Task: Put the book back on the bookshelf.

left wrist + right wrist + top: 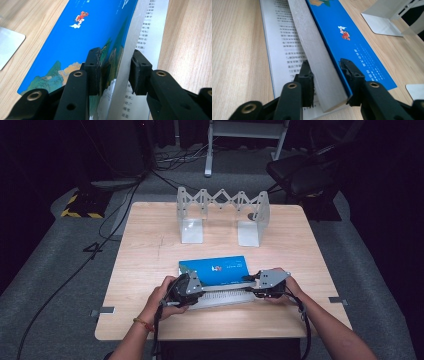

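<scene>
Black jaws of the left gripper (113, 72) are seen closed on a thick wad of pages with the blue cover of a book (90, 32), one jaw pressed on the cover and the other against the paper edge. Printed text on an open page (150, 37) is visible beside the lifted block. From the other end, the right gripper (327, 80) is likewise clamped on the same block of pages, gripped between cover and page edge above a flat printed leaf.

From the high view, the book (215, 269) is found lying open near the front middle of the wooden table (150, 250), with the left gripper (192, 287) at its left end and the right gripper (255, 282) at its right end, each held in a hand. How far the block is raised off the lower page cannot be judged well. A white folding rack (222, 212) is set farther back, well apart from the book.
</scene>
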A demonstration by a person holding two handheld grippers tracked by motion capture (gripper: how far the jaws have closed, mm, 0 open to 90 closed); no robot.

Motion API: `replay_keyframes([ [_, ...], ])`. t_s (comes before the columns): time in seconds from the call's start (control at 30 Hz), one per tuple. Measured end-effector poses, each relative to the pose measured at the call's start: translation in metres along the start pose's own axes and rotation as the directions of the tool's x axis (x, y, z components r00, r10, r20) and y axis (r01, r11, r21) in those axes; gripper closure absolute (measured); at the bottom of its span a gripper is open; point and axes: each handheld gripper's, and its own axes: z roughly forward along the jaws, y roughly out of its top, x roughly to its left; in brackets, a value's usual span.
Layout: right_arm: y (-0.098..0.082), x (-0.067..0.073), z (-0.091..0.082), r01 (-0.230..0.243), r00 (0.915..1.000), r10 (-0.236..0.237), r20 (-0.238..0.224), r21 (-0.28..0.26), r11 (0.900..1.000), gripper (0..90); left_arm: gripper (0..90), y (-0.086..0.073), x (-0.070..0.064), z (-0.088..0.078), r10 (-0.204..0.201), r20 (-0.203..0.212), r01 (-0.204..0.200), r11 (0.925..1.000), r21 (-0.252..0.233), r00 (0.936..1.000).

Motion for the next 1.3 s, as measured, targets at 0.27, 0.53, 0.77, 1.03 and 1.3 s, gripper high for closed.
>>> replay_keyframes([
  [0.27, 0.023, 0.011, 0.0, 0.039, 0.998, -0.042, 0.046, 0.073, 0.997, 70.5, 41.5, 0.013, -0.002, -0.011, -0.106, -0.028, 0.105, 0.9944, -0.008, 0.994],
  [0.53, 0.036, 0.021, 0.006, 0.086, 0.9949, -0.091, 0.042, 0.107, 0.99, 73.0, 32.0, 0.042, -0.025, 0.0, -0.072, -0.065, 0.071, 0.9973, -0.018, 0.9953],
  [0.77, 0.039, 0.021, 0.007, 0.07, 0.9967, -0.074, 0.034, 0.099, 0.993, 72.6, 43.9, 0.035, -0.024, 0.021, -0.028, -0.098, 0.035, 0.9972, 0.066, 0.9948],
  [1.03, 0.031, 0.016, 0.007, 0.01, 0.9999, -0.01, 0.002, 0.01, 1.0, 64.6, 61.4, 0.023, -0.015, 0.021, -0.019, -0.084, 0.022, 0.9989, 0.04, 0.9963],
  [1.3, 0.011, 0.001, 0.009, 0.006, 0.9999, -0.006, 0.014, -0.01, 1.0, 67.4, 62.1, 0.019, -0.01, 0.018, -0.052, -0.055, 0.052, 0.9987, -0.003, 0.9971],
])
